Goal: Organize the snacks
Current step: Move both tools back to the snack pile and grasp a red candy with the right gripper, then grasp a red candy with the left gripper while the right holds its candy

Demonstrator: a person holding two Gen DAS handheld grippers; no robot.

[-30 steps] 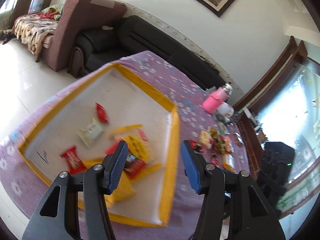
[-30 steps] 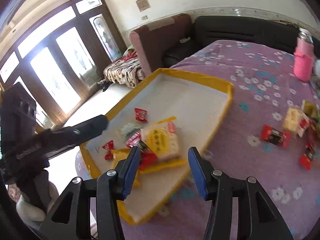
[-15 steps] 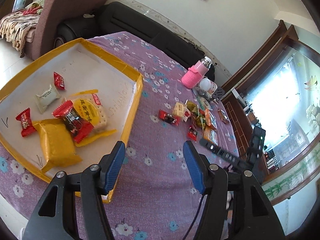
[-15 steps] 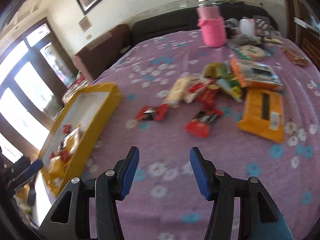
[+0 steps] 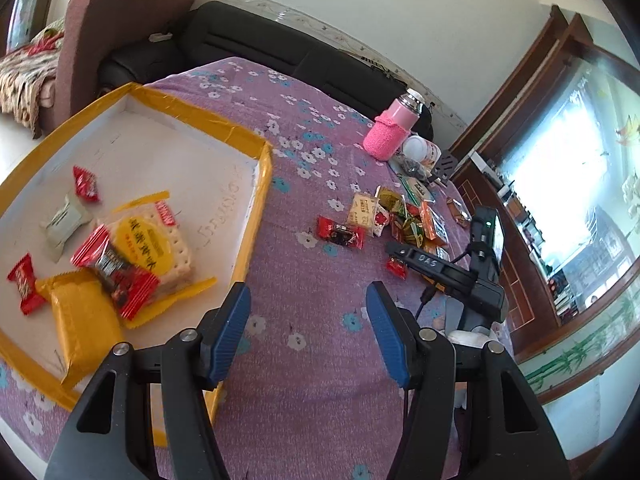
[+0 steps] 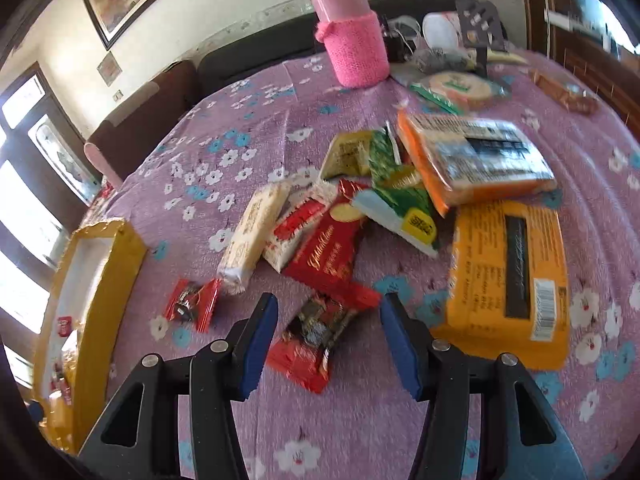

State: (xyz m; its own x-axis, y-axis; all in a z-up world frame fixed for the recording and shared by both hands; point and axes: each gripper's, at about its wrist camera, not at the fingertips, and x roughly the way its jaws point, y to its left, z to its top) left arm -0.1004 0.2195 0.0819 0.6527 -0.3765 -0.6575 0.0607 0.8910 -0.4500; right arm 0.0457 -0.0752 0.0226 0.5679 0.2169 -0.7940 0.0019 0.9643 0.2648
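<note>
A shallow white tray with a yellow rim point(image 5: 256, 208) lies at the table's left and holds several snack packets, among them a yellow biscuit pack point(image 5: 156, 240) and a red-and-black candy point(image 5: 116, 270). My left gripper point(image 5: 308, 300) is open over bare purple cloth just right of the tray, with nothing between its fingers. Loose snacks lie in a pile point(image 6: 360, 200) mid-table. My right gripper point(image 6: 329, 308) hangs open right above a red-and-black candy wrapper point(image 6: 316, 336), which lies between the fingers, untouched. The left wrist view shows the right gripper's black body point(image 5: 440, 270) over the pile.
A pink knit-covered bottle point(image 6: 352, 48), a white cup point(image 6: 440, 32) and small clutter stand at the table's far side. A large orange packet point(image 6: 508, 272) lies right of my right gripper. A black sofa point(image 5: 260, 48) and maroon armchair point(image 5: 104, 28) stand behind the table.
Both grippers have left the tray and swung right. The right one has travelled to the snack pile and dropped low over a candy. The left one now sits beside the tray's rim.
</note>
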